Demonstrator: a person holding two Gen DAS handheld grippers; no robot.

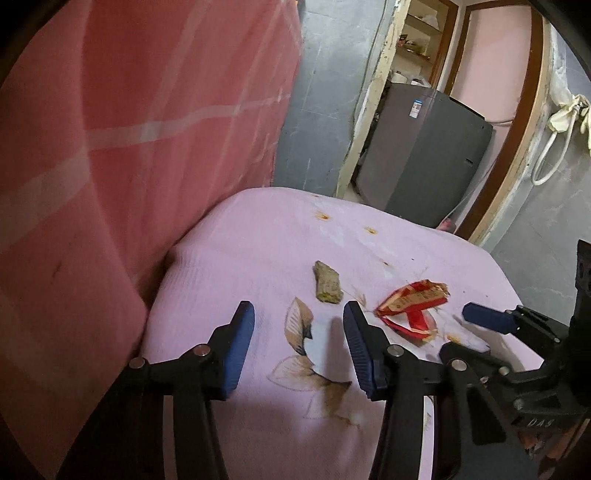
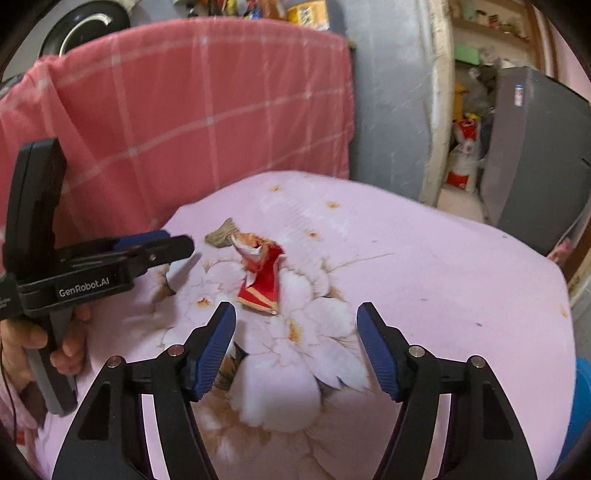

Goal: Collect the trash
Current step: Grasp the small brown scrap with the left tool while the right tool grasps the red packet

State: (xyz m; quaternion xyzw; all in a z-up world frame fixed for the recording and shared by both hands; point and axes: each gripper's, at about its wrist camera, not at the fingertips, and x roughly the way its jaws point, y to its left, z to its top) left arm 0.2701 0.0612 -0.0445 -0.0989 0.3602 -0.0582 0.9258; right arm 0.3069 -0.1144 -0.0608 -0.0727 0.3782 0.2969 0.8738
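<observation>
No bin or other container for the trash showed in either view; the scraps lay loose on the bed (image 1: 229, 236), whose pink sheet carried a large printed flower.

The torn red wrapper (image 1: 412, 306) lay crumpled near the middle of the bed, and a small brownish scrap (image 1: 327, 283) lay just beside it toward the bed's far edge, the two close but whether touching could not be told. In the left wrist view the left gripper (image 1: 299, 332) hung over the sheet with its jaws released and nothing between them; the brown scrap lay just beyond the gap between the blue pads, and the wrapper lay just past the right-hand finger, outside the gap. In the right wrist view the right gripper (image 2: 296, 336) hung with its jaws parted wide and empty, the wrapper (image 2: 262, 275) lying just ahead of them, nearer the left-hand finger, with the brown scrap (image 2: 221, 236) at its far end. A hand (image 2: 22, 343) held the left gripper's handle at the left of that view, its fingers pointing toward the scrap.

Nothing lay between either pair of jaws and the scraps. A red checked blanket (image 2: 207, 107) hung along the bed's far left edge. Beyond the far right corner stood a grey appliance (image 1: 424, 155) in an open doorway, with cluttered shelves (image 2: 491, 22) behind it.
</observation>
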